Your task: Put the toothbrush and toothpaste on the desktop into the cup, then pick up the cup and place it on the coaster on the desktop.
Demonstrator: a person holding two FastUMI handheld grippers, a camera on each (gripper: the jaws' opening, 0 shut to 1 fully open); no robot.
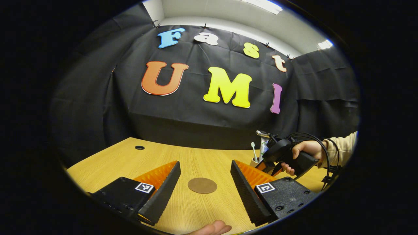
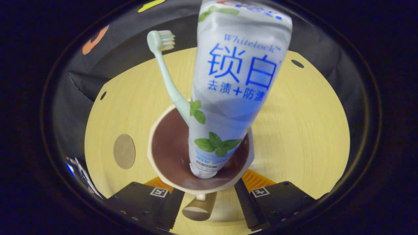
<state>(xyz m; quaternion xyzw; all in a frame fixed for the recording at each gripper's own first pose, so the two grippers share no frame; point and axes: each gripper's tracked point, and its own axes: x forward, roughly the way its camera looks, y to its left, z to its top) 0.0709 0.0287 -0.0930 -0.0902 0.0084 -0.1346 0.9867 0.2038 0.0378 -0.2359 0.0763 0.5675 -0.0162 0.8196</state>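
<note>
The cup [image 2: 169, 153] stands on the pale wooden desktop [image 2: 300, 130] with both things already in it: the toothpaste [image 2: 235, 91] tube stands cap-down in the dark inside of the cup, leaning a little, and the toothbrush [image 2: 163, 68] rises beside it on the left with its bristled head at the top. In the right gripper view the right gripper [image 2: 209, 195] sits at the near side of the cup, its jaws spread about as wide as the cup's base, one finger to each side of the small handle that juts toward the camera; whether they press on the cup I cannot tell, as the rim hides the contact. The round brown coaster [image 2: 124, 151] lies flat on the wood well to the left of the cup, apart from it. From the left gripper view, the left gripper [image 1: 205, 182] hangs wide open over the desk with nothing in it, and the coaster [image 1: 202, 185] shows on the wood between its two fingers. Farther off to the right a hand [image 1: 302, 153] in a light sleeve holds the other gripper at the cup [image 1: 254, 161], the toothbrush [image 1: 253, 150] and tube poking up. The desktop has small round holes near its far corners, and black cloth closes the booth behind it under a white ceiling with strip lights.
</note>
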